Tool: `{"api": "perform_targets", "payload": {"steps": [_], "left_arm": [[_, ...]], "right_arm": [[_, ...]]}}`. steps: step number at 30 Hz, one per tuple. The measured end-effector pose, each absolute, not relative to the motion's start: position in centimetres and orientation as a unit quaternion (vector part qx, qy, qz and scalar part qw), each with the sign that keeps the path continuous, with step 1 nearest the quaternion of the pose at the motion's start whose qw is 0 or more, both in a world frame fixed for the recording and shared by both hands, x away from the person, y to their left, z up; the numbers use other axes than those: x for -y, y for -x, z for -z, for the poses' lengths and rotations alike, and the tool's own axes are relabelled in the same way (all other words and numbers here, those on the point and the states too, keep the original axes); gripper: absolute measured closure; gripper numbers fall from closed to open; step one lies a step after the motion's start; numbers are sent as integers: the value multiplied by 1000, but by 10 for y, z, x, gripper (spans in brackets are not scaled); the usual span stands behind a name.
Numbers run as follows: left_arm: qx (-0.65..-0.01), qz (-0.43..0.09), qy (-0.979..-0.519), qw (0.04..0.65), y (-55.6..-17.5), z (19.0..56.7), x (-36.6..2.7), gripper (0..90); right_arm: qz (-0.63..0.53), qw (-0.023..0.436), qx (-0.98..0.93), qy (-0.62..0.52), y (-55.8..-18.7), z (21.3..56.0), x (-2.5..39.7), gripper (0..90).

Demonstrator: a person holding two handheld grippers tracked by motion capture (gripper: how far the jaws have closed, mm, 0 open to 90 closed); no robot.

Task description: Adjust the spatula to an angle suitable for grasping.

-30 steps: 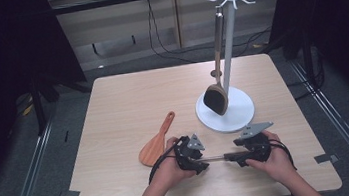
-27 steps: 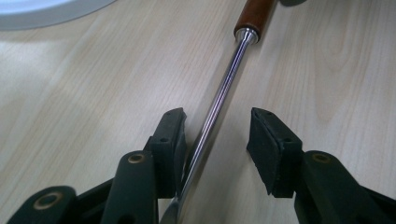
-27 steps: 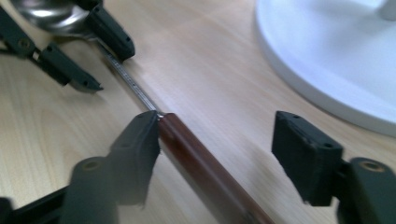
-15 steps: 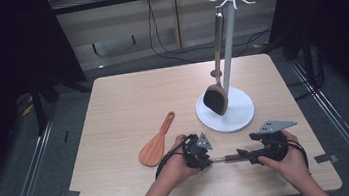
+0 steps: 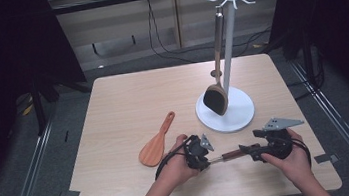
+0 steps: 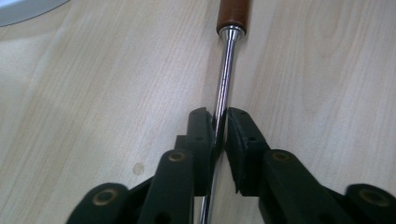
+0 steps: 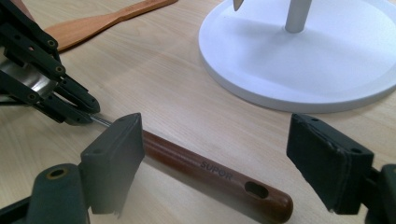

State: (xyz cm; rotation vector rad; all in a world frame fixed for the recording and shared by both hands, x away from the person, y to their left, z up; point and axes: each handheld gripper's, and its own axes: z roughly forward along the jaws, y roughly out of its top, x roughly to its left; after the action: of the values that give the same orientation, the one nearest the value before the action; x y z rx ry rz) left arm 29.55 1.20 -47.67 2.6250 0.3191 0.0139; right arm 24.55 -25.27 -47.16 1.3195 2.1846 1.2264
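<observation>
Steel shaft of the utensil point(image 6: 223, 79) sits pinched between the left gripper point(image 6: 219, 122) jaws; the right gripper point(image 7: 224, 154) jaws stand wide, straddling its brown handle point(image 7: 210, 175) without touching. It lies on the table just in front of the stand point(image 5: 225, 112). I judge one tool point(image 5: 216, 99) is hung, this one barely started, and the spatula point(image 5: 155, 145) left of the stand waits. Its head hides behind the left hand point(image 5: 178, 165).

Wooden table point(image 5: 128, 103): spatula point(image 5: 157, 142), white stand point(image 5: 237, 113), utensil point(image 7: 210, 173).
</observation>
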Motion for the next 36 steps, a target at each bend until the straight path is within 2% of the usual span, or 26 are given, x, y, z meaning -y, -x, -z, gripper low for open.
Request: {"api": "perform_targets", "payload": {"steps": [4, 6, 7, 12, 14, 17, 19, 24, 31, 32, 33, 36], "left_arm": [[-105, -4, -964, 246, -297, 477, -10, 731], [-96, 2, -964, 247, -297, 477, -8, 752], [-93, 8, -964, 248, -297, 477, -8, 809], [-78, -10, -970, 232, -296, 475, -4, 835], [-107, 14, -962, 252, -297, 471, -6, 847], [-115, 31, -953, 278, -297, 468, -10, 848], [-115, 18, -954, 277, -295, 464, -11, 848], [-148, 22, -938, 314, -296, 459, -18, 849], [-182, 9, -918, 351, -300, 451, -30, 852], [-183, 5, -917, 355, -301, 448, -32, 852], [-194, 4, -911, 364, -300, 448, -33, 852], [-218, -1, -887, 406, -299, 447, -34, 852]], "right_arm": [[-429, 155, -762, -459, -244, 471, 253, 192], [-428, 154, -761, -462, -244, 472, 254, 193], [-428, 154, -761, -463, -243, 472, 254, 191], [-431, 158, -757, -465, -241, 470, 257, 189], [-437, 160, -751, -469, -240, 468, 259, 187], [-448, 164, -738, -477, -240, 465, 263, 183], [-455, 168, -728, -483, -240, 463, 266, 181], [-478, 172, -704, -496, -242, 460, 276, 162], [-496, 189, -691, -491, -244, 450, 272, 151], [-499, 188, -690, -489, -244, 450, 270, 154], [-508, 170, -691, -486, -245, 452, 266, 200], [-516, 150, -692, -483, -245, 452, 257, 225]]}}
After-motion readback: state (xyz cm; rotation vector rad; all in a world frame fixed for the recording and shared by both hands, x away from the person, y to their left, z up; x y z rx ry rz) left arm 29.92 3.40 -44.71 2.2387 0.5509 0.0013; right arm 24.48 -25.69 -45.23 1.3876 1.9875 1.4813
